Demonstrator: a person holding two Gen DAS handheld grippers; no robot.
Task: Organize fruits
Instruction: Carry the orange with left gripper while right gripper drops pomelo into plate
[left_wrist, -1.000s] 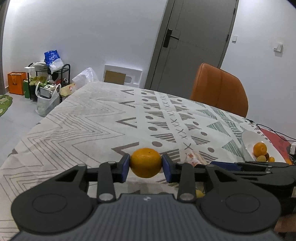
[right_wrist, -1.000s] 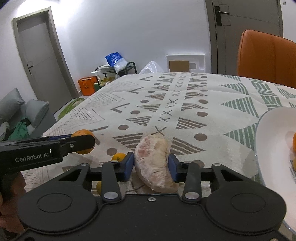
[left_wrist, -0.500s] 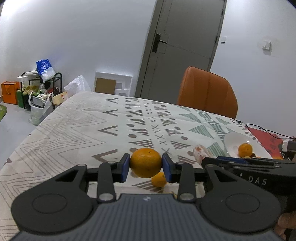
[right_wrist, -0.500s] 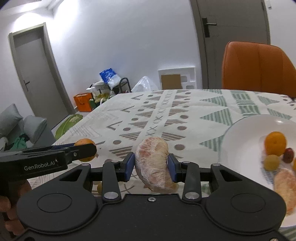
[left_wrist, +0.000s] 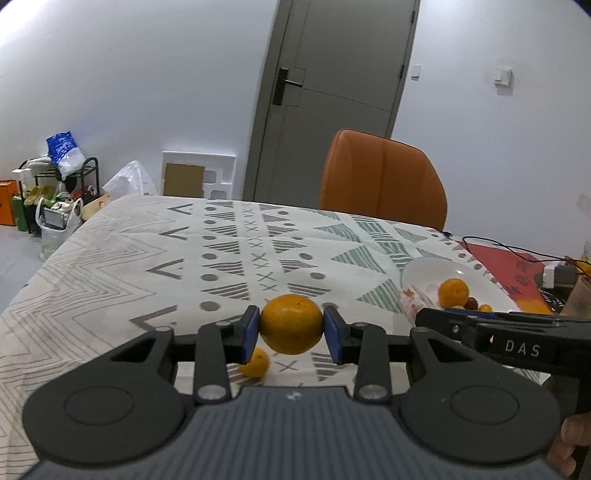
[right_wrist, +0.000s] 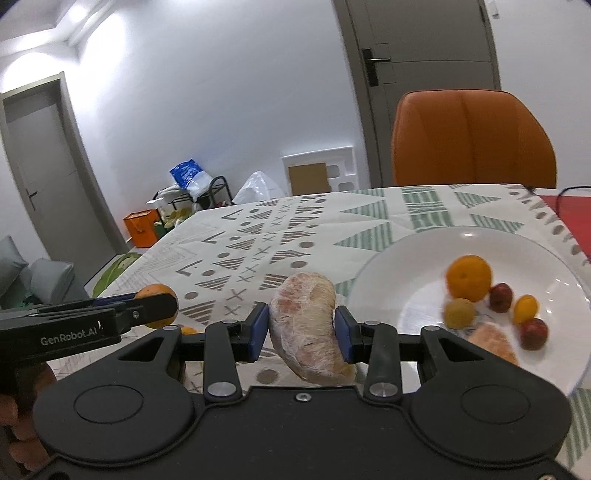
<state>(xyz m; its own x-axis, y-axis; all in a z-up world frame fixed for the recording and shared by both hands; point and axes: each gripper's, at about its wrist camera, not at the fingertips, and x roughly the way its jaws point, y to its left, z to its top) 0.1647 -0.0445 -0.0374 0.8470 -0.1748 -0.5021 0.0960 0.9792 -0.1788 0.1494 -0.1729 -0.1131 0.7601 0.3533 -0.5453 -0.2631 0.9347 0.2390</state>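
The left tongs (left_wrist: 291, 334) squeeze a round orange (left_wrist: 291, 324). The right tongs (right_wrist: 302, 328) squeeze a peeled pomelo piece (right_wrist: 308, 325), with its long way running from up near the tips down toward the handle. Both are held up off the tabletop (left_wrist: 147, 258). The white plate (right_wrist: 399, 295) with other fruit sits to the right of both tongs, and I think the right tongs are nearer to it. A small orange (left_wrist: 255, 363) lies on the cloth under the left tongs. The tongs read "GenRobot.AI" and "DAS".
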